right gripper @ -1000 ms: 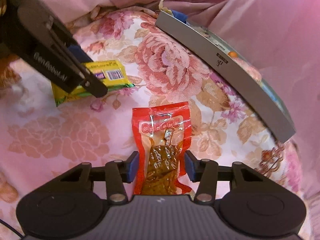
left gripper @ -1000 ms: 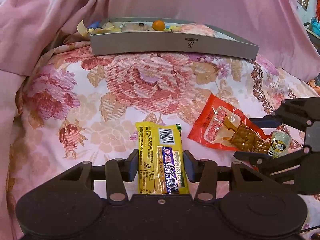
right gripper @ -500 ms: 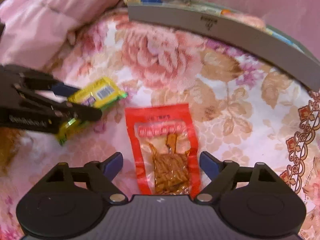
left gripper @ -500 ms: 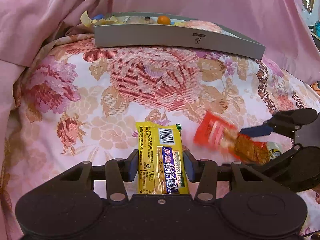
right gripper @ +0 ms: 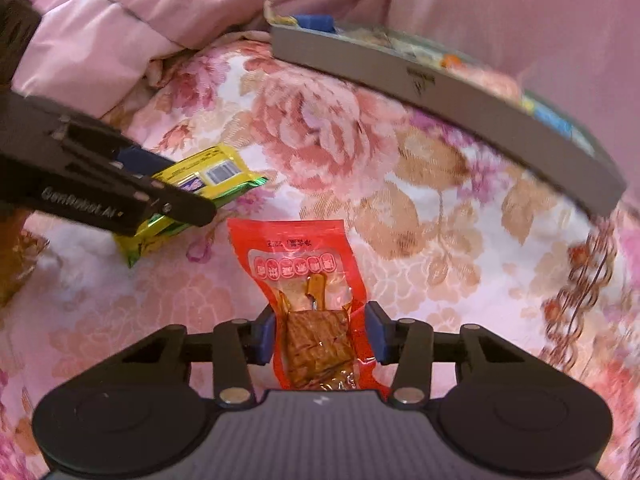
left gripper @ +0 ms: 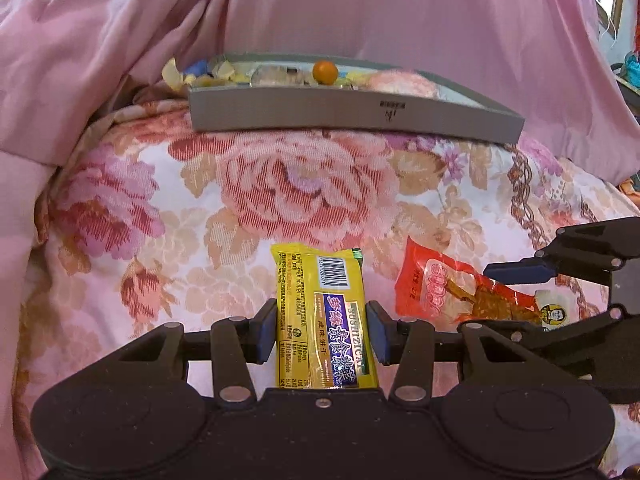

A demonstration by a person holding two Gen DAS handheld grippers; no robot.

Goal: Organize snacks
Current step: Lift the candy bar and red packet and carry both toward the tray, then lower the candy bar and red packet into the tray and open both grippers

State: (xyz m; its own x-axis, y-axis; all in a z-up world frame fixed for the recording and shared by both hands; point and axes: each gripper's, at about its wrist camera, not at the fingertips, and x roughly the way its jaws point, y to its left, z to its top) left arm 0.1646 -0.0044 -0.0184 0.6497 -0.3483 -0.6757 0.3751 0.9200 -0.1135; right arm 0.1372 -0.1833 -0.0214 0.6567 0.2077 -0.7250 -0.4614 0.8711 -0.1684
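My left gripper (left gripper: 322,328) is shut on a yellow snack packet (left gripper: 320,288), gripped across its width just above the flowered bedspread. My right gripper (right gripper: 322,332) has its jaws closing on a red packet of brown dried tofu (right gripper: 304,264), and the pads press its crumpled sides. In the left wrist view the right gripper (left gripper: 480,298) and the red packet (left gripper: 436,284) sit close on the right. In the right wrist view the left gripper (right gripper: 176,188) and the yellow packet (right gripper: 208,172) sit at the left.
A grey shallow box (left gripper: 352,114) lies at the back of the bedspread with several snacks and an orange ball (left gripper: 323,71) in it; it also shows in the right wrist view (right gripper: 460,96). Pink quilt folds (left gripper: 100,60) rise behind and to the left.
The right gripper's jaws spread wide around the red packet half a second ago and have closed on it again. The left gripper has kept its hold on the yellow packet.
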